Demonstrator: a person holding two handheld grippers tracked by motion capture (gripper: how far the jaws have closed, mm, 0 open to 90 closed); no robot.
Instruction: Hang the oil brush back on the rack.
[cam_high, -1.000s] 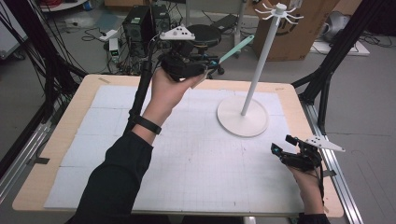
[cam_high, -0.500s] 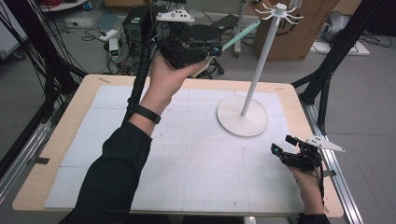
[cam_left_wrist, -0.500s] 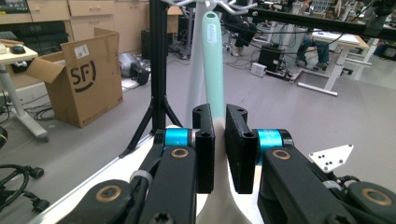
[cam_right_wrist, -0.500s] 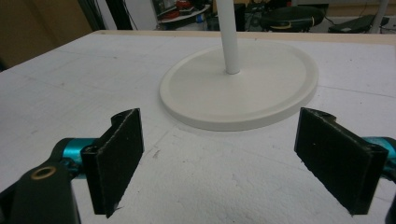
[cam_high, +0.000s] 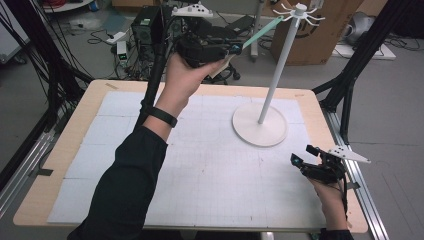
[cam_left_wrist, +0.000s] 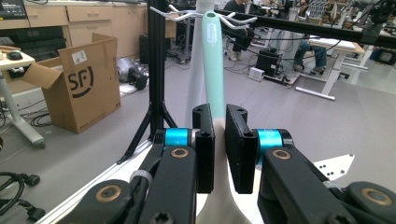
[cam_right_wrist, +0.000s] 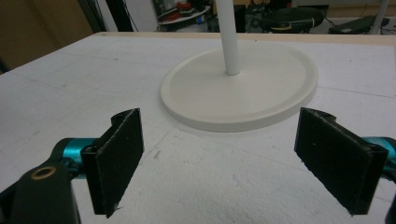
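My left gripper is held high behind the table's far edge, shut on a utensil with a mint-green handle and a pale head. The handle tip reaches up to the wire hooks atop the white stand. In the left gripper view the handle rises between the closed jaws of my left gripper, its tip right at the hooks. My right gripper rests open near the table's right front, and in its own view my right gripper faces the stand's round base.
A white gridded mat covers the wooden table. The stand's base sits right of centre. A black tripod leg stands off the right edge. Behind the table are a cardboard box, a computer tower and cables.
My left gripper has risen and shifted right with the utensil, bringing the handle tip up to the stand's hooks. The right gripper has stayed put.
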